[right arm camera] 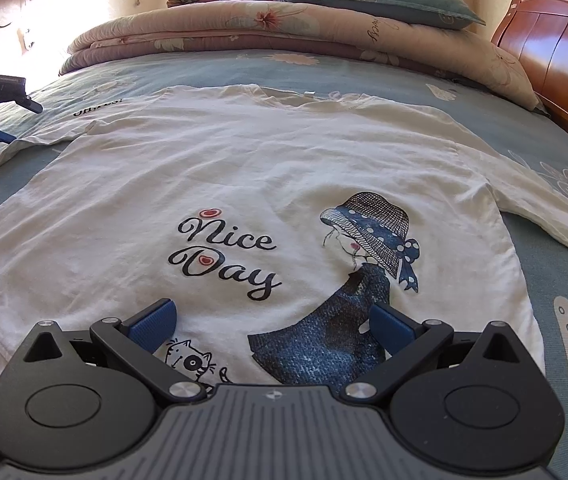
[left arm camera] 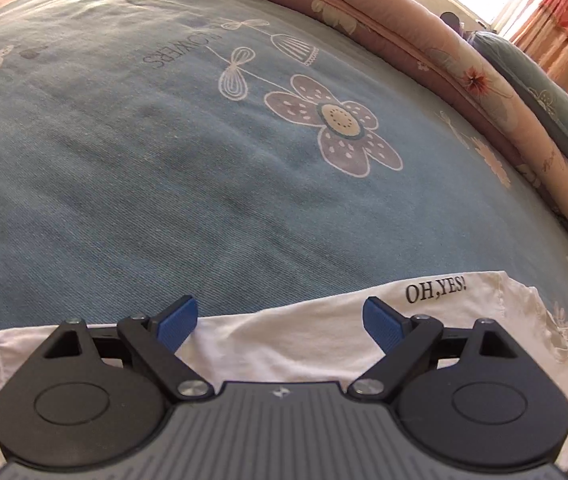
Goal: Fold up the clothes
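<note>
1. Two grippers are up, and we've got both spread wide with nothing between the fingers: the left gripper and the right gripper.
2. We see the white long-sleeved shirt lying flat and print-up on the blue flowered bedsheet, collar towards the rolled quilt, hem nearest us.
3. Our right gripper hovers over the hem end, fingers astride the "Nice Day" print.
4. Our left gripper sits over the left sleeve, beside its "OH,YES!" lettering; the sleeve runs crosswise under the fingers, left to right.
5. The sleeve's long axis lies square to the left fingers, so that hand looks the nearer one for folding it inward across the body.
6. The right sleeve trails off well away from either gripper.
</note>
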The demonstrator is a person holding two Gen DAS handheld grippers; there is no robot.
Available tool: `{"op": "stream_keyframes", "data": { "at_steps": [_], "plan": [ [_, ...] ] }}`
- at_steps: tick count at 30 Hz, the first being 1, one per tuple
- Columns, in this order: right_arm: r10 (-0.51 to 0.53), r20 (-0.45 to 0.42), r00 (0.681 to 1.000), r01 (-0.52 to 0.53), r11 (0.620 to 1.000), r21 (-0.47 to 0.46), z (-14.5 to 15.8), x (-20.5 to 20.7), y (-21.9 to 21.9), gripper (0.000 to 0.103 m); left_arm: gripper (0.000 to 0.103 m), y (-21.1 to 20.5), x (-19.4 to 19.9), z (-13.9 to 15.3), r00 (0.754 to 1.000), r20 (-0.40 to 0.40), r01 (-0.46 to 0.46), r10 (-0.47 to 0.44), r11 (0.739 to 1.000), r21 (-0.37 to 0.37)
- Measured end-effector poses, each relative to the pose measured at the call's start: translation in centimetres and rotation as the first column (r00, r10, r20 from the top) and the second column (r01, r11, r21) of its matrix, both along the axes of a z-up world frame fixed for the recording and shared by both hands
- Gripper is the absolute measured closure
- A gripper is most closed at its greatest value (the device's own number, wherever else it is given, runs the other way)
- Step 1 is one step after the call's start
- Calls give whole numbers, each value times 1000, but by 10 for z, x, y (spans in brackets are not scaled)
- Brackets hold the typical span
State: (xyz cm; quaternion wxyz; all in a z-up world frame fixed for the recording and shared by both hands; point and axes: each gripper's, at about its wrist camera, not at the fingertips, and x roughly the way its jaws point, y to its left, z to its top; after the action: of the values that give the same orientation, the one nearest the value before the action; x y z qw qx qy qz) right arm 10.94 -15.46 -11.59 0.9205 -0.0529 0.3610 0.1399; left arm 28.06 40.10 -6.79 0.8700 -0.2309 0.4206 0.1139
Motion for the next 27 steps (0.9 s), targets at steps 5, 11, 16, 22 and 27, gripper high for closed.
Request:
{"op": "stream_keyframes", "data": {
  "at_steps": [5, 11, 16, 22, 27],
  "plan": [
    [0, 0, 1000, 0, 1000, 0, 0, 0, 0, 0, 14, 25, -27, 9, 1000, 0, 1, -1, 999, 33],
    [-1, 2, 1000, 1, 1000, 1, 0, 0, 0, 0, 18, 64, -82, 14, 994, -10, -102, 104, 985, 140],
    [-5, 2, 1000, 5, 1000, 1, 0, 0, 1, 0, 34, 86, -118, 2, 981, -10, -188, 193, 967, 174],
    [-14, 1, 1000, 14, 1000, -1, 0, 1, 2, 0, 36, 77, -120, -12, 985, -21, -162, 171, 963, 217],
    [-20, 0, 1000, 20, 1000, -2, 0, 0, 2, 0, 83, 45, -111, -9, 997, -21, -69, 79, 947, 313]
  ]
}}
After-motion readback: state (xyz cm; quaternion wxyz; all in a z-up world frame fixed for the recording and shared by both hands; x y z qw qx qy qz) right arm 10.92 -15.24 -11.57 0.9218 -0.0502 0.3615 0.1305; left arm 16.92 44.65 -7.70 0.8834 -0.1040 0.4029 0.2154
